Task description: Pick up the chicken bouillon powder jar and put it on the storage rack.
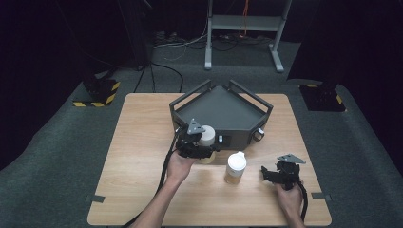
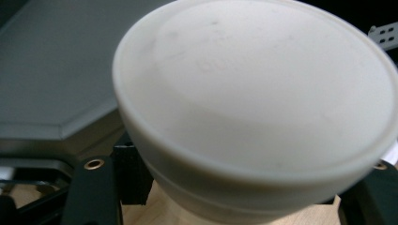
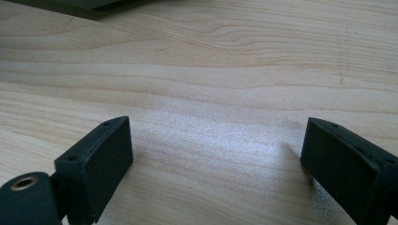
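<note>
I saw my right gripper (image 3: 213,164) with jaws spread wide over the bare wooden table (image 3: 225,79), nothing between them.

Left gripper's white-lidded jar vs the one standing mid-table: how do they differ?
The held white-lidded jar is clamped in the left gripper, by the dark grey tray; the free white-lidded jar stands alone on the wooden table, nearer the open right gripper. The free jar shows its yellowish body upright; the held jar's body is mostly hidden behind the gripper. Both have round off-white lids.
</note>
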Available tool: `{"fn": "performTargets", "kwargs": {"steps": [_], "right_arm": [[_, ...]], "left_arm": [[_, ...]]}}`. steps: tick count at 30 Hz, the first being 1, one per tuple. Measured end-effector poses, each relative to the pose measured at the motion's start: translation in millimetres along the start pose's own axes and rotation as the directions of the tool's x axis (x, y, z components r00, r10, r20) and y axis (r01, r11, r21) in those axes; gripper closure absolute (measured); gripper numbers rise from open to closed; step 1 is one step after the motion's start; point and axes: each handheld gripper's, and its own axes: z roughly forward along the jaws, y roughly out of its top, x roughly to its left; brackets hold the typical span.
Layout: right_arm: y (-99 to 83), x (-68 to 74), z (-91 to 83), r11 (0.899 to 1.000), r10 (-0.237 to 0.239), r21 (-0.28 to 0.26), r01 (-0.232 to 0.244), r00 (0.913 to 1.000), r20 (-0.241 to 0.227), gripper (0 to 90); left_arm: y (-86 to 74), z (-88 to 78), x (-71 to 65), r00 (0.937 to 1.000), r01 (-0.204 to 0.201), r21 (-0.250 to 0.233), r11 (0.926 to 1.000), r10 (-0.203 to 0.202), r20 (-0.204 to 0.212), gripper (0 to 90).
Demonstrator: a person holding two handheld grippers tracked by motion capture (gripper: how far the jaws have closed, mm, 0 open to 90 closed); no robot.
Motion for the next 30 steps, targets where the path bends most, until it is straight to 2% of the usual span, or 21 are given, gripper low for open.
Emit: {"fn": "performTargets", "kwargs": {"steps": [7,8,9,12,16,23,30], "right_arm": [[0.0,0.0,0.0,1.0,0.0,0.0,0.0,1.0,0.0,9.0],[0.0,0.0,0.0,1.0,0.0,0.0,0.0,1.0,0.0,9.0],[0.0,0.0,0.0,1.0,0.0,0.0,0.0,1.0,0.0,9.0],[0.0,0.0,0.0,1.0,0.0,0.0,0.0,1.0,0.0,9.0],[0.0,0.0,0.0,1.0,0.0,0.0,0.0,1.0,0.0,9.0],[0.0,0.0,0.0,1.0,0.0,0.0,0.0,1.0,0.0,9.0],[0.0,0.0,0.0,1.0,0.0,0.0,0.0,1.0,0.0,9.0]], "left_arm": [[22.7,-8.3,6.9,0.9997,0.013,0.002,0.9999,-0.013,0.023,33.8],[29.8,-9.9,8.2,0.9996,0.012,0.003,0.9999,-0.012,0.024,33.8],[29.8,-9.9,8.2,0.9996,0.012,0.003,0.9999,-0.012,0.024,33.8],[44.9,-12.4,10.5,0.9998,0.008,0.006,0.9999,-0.008,0.018,33.8],[55.5,-14.0,15.4,0.9998,0.014,0.003,0.9999,-0.014,0.013,33.8],[77.1,-13.2,22.2,0.9996,0.02,0.007,0.9998,-0.02,-0.022,33.8],[89.5,-5.6,24.2,0.997,0.039,0.008,0.9992,-0.038,-0.068,33.9]]}}
